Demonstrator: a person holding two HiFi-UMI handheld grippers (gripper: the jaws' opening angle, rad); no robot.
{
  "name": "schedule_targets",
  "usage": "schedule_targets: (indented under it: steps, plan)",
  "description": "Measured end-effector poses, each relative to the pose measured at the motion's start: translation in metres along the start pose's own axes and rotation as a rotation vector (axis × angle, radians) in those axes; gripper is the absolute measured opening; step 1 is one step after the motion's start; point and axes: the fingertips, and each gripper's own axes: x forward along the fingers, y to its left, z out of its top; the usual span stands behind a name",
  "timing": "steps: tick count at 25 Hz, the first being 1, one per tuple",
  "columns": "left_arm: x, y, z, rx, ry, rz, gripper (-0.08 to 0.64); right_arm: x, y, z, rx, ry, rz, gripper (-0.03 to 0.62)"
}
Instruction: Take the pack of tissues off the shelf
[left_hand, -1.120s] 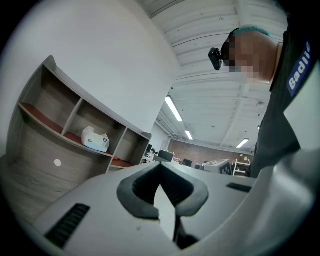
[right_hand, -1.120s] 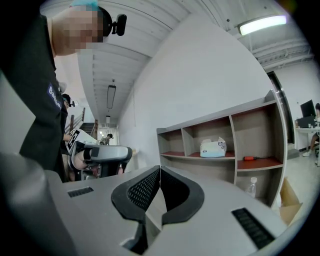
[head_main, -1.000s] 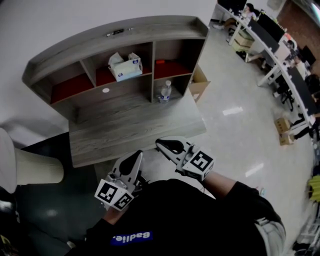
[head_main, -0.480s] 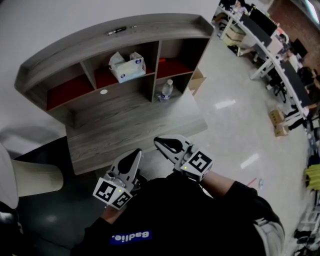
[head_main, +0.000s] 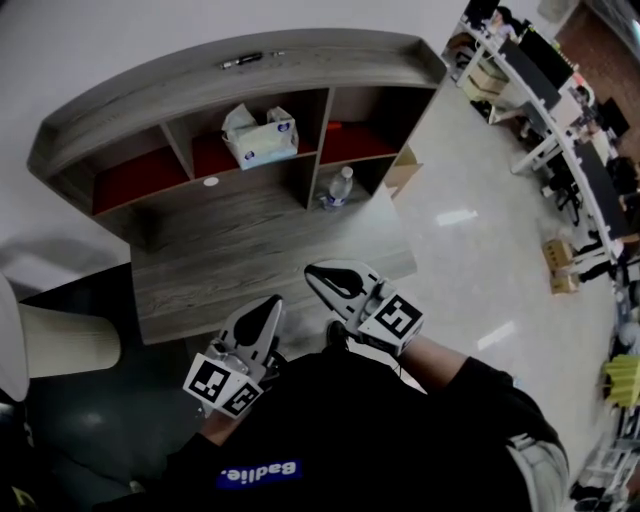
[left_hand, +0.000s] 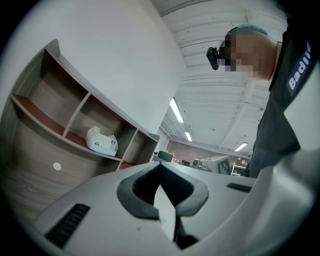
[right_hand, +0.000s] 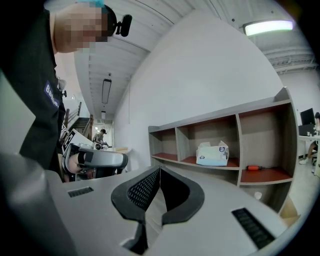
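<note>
Left claw (head_main: 270, 308) and right claw (head_main: 322, 275), clenched empty, face soft tissue pack (head_main: 262, 138) on woodgrain shelf (head_main: 130, 100).

head view: steeply down from above | both gripper views: low, forward | shared: shelf (head_main: 330, 55)

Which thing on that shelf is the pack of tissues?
Find the grey wooden desk hutch against the white wall; its upper row has three red-floored compartments. The soft white pack of tissues sits in the middle one. It is the only white, puffy bundle there; its right neighbour holds a red-handled screwdriver.
</note>
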Motion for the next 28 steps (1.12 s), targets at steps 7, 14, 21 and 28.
schedule_targets:
  steps: [7, 14, 21, 28]
  plan:
    - [0.02, 0.004, 0.004, 0.012, -0.02, 0.056, -0.002, 0.007, -0.034, 0.007, -0.039, 0.013, 0.033, 0.032]
    - [0.014, 0.018, 0.006, 0.015, -0.036, 0.129, -0.002, 0.03, -0.053, 0.002, -0.111, 0.06, 0.065, 0.103]
    - [0.007, 0.03, 0.006, -0.003, -0.065, 0.177, -0.002, 0.057, -0.065, 0.004, -0.217, 0.11, 0.077, 0.146]
    - [-0.007, 0.037, 0.007, -0.009, -0.084, 0.217, -0.002, 0.078, -0.078, 0.01, -0.365, 0.166, 0.082, 0.169]
